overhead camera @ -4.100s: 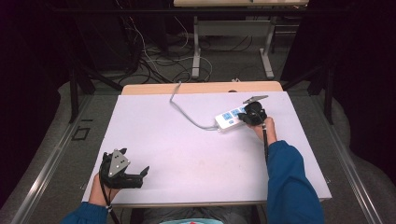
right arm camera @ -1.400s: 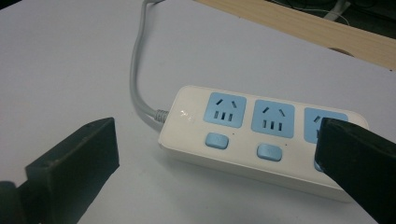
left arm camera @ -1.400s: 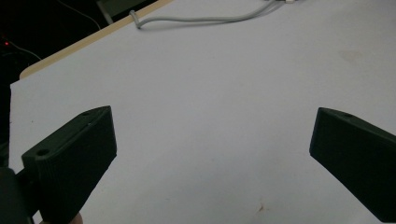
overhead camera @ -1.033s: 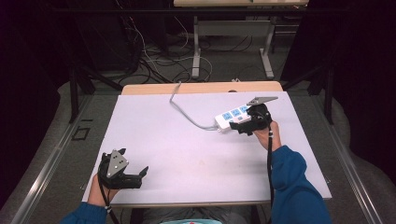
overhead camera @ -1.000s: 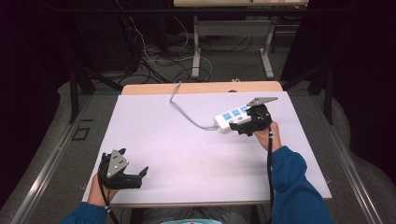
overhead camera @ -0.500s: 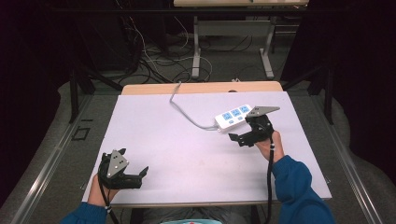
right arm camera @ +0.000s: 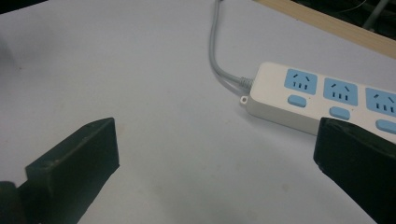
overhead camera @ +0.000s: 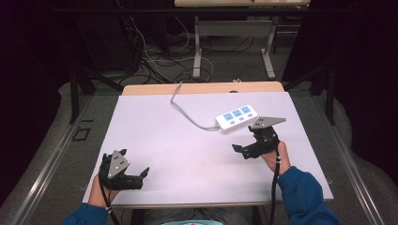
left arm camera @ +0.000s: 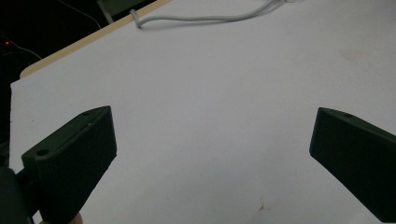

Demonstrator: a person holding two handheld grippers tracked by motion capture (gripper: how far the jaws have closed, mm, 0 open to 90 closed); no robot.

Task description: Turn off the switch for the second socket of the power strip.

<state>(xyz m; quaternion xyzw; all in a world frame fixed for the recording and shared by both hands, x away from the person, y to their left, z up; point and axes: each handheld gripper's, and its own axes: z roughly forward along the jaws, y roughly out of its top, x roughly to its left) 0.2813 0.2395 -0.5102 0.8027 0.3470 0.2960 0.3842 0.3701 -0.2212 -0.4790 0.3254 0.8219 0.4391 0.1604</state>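
Note:
A white power strip point(overhead camera: 237, 117) with three blue sockets lies at the back right of the white tabletop point(overhead camera: 187, 150). Its grey cable point(overhead camera: 187, 115) runs off the far edge. My right gripper point(overhead camera: 244, 140) is open just in front of the strip, apart from it, with its jaws pointing left. In the right gripper view the power strip point(right arm camera: 327, 100) and its cable point(right arm camera: 217, 56) lie beyond the right gripper point(right arm camera: 215, 158), nothing between the jaws. My left gripper point(overhead camera: 143, 177) rests open at the near left corner. The left gripper point(left arm camera: 212, 154) view has bare table between wide jaws.
A wooden strip point(overhead camera: 202, 88) borders the table's far edge. Beyond it are the legs of another table point(overhead camera: 197, 51) and loose cables on the floor point(overhead camera: 155, 61). The grey cable point(left arm camera: 196, 17) crosses the far end of the left gripper view.
My right gripper has drawn back from the strip's right end toward the near side and stands apart from it. The left gripper has stayed put.

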